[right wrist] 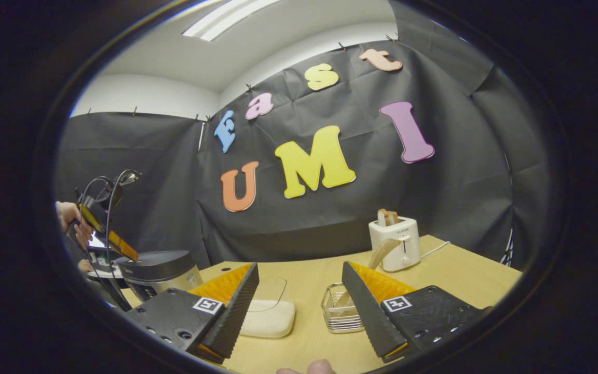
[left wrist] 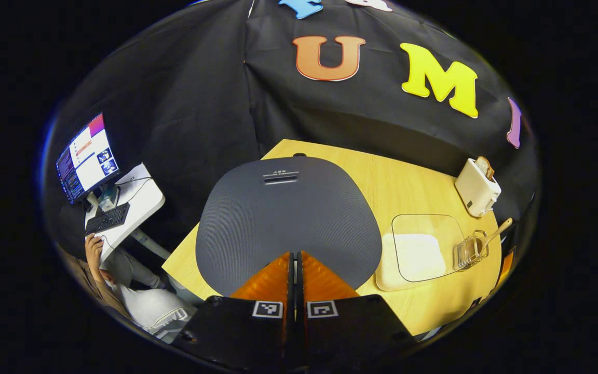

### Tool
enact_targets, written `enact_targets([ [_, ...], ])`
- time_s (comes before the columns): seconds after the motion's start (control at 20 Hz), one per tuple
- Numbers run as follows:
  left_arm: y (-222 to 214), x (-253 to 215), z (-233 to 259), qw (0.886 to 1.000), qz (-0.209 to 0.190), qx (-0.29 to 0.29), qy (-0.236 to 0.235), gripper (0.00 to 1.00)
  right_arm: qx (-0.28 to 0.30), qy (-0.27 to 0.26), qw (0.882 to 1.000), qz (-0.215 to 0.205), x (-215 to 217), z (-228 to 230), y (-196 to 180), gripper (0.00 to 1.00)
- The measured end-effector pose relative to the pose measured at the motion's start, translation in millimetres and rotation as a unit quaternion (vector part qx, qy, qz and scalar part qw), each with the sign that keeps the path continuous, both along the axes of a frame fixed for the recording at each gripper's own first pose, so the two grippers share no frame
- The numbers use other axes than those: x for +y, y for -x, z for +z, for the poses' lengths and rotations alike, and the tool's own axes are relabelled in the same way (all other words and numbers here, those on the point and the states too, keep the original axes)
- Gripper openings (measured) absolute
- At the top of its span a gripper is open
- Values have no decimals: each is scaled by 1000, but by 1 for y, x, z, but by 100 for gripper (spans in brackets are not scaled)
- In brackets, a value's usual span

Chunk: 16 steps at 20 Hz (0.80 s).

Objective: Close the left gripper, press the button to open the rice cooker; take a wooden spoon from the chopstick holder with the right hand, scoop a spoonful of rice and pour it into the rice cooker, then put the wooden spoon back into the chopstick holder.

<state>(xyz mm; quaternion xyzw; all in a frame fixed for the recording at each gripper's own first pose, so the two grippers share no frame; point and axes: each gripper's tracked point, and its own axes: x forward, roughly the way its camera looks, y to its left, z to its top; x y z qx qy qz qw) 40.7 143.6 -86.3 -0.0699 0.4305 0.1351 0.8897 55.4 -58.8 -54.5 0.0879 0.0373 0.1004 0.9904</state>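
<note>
rice cooker fills table's left; bare table beside toaster

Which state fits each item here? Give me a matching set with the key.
Items:
1. dark grey rice cooker lid
2. left claw
3. right claw
4. wooden spoon

States:
A. open
B. shut, above the lid
C. closed
D. standing in the clear wire chopstick holder

Pairs: 1-C, 2-B, 3-A, 4-D
</note>
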Motion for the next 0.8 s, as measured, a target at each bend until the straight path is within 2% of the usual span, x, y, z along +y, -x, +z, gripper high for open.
enact_targets([
  [0.2,-5,1,13,999,1,-13,-34,3,-9,11,1000,-6,-3,6,2,96],
  [0.25,-7,3,22,999,2,-31,-44,4,-10,11,1000,-5,-2,6,3,96],
  [0.3,-13,7,35,997,4,-53,-55,4,-10,8,1000,-5,-2,7,3,91],
  [0.35,-19,10,51,994,5,-80,-70,4,-11,7,1000,-6,-4,9,4,95],
  [0.4,-24,15,69,990,8,-109,-86,4,-12,6,1000,-7,-4,10,4,95],
  [0.45,-30,18,89,985,11,-138,-105,11,-13,6,1000,-9,-5,11,4,91],
  [0.5,-33,19,110,979,14,-166,-118,18,-14,5,1000,-8,-5,12,4,95],
  [0.55,-37,19,130,972,18,-198,-130,34,-15,4,1000,-8,-4,12,5,95],
  [0.6,-40,18,148,964,13,-226,-140,59,-16,6,1000,-8,-4,13,5,95],
  [0.7,-43,8,169,953,4,-263,-151,70,-21,10,1000,-10,-6,17,7,95],
  [0.8,-43,2,180,942,-5,-291,-169,100,-28,12,999,-14,-7,20,8,95],
])
